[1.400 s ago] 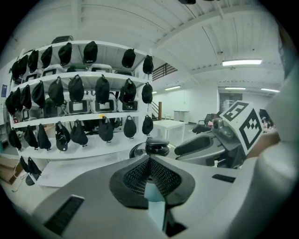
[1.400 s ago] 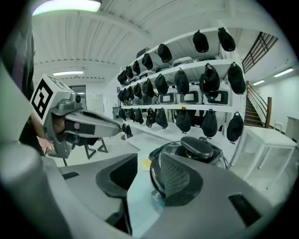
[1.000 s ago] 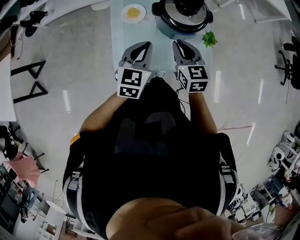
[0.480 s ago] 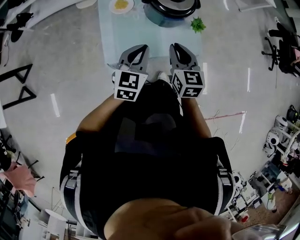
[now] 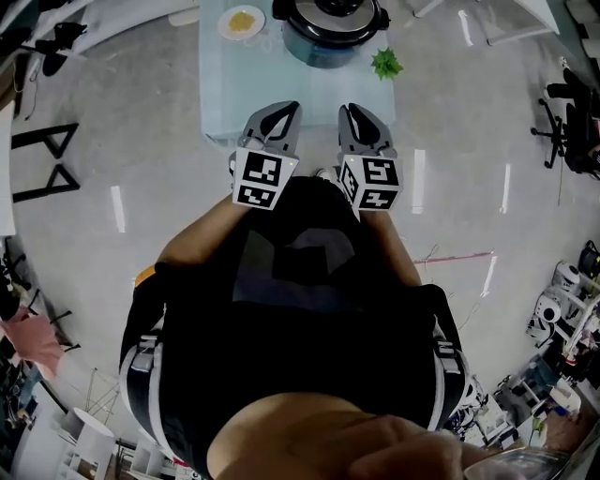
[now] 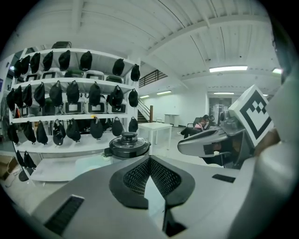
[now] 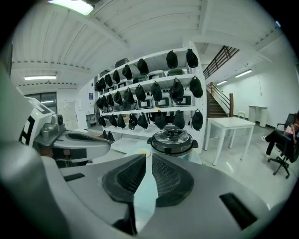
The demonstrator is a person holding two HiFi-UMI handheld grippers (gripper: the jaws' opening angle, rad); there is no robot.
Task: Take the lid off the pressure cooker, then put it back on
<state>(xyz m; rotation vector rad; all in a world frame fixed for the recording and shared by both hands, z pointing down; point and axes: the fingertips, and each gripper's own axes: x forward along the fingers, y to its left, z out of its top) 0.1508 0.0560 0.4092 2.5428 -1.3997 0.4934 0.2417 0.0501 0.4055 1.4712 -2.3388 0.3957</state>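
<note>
I am holding both grippers level in front of my body, at the near edge of the bench (image 5: pixel 281 94). The left gripper (image 5: pixel 292 107) is carrying nothing: its fingers (image 6: pixel 135 179) are lying together, tips meeting, with only a thin wedge of the bench showing between the pads. The right gripper (image 5: pixel 345 109) is standing the same way, its fingers (image 7: pixel 170 175) together and empty.

The pressure cooker (image 5: pixel 323 42) is sitting at the far end of the bench, well apart from both grippers, between a plate (image 5: pixel 241 21) of yellow food and a small green plant (image 5: pixel 385 64). Its lid (image 7: pixel 172 140) is resting on the pot, level, with the knob (image 7: pixel 172 129) upright at the centre.

I am judging that no step on the lid is in hand at this moment, since neither gripper is near it. A seated lid and idle grippers are fitting two stages equally: the lid waiting to come off, or the lid set on again. The views are not settling which.

Any further contact with the lid is calling for the fingers to be spread and a gripper carried across the bench to the knob or the rim.
</note>
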